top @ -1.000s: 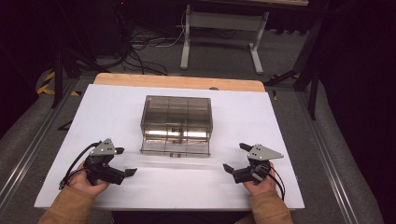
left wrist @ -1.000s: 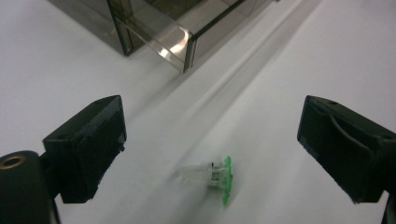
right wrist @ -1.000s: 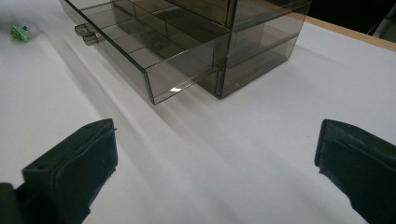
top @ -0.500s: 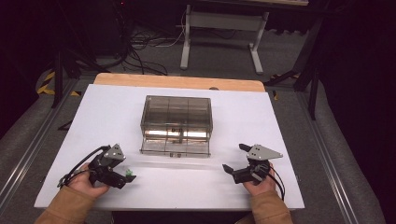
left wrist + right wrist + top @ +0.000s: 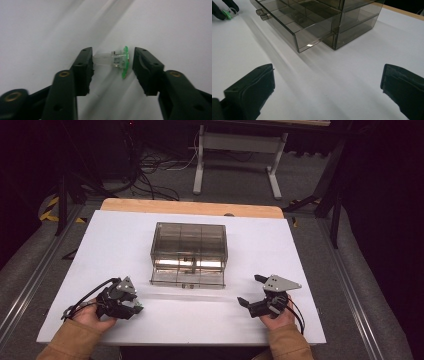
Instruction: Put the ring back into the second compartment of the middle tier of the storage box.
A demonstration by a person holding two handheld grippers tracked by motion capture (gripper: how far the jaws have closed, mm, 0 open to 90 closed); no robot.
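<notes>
A small clear part with a green base (image 5: 117,61) lies on the white table between the jaws of my left gripper (image 5: 113,67). The jaws have just been closing around it; the left pad is at the clear tip and a thin gap remains beside the green base. From above, the left gripper (image 5: 134,306) sits at the front left with the green part (image 5: 138,308) at its tips. My right gripper (image 5: 249,290) rests open at the front right, nothing between its jaws (image 5: 327,85). A smoky clear drawer box (image 5: 189,251) stands mid-table with its bottom drawer (image 5: 294,27) pulled out.
White sheet (image 5: 300,250) covers the table, with a wooden edge (image 5: 190,207) at the back. The pulled-out drawer's knob (image 5: 262,15) points toward the left gripper (image 5: 224,10). Cables trail from both grippers. Dark floor, cables and a stand lie beyond the table.
The left gripper's jaws have narrowed from wide open to close around the green-based part, and the hand shifted slightly. The right gripper has kept still.
</notes>
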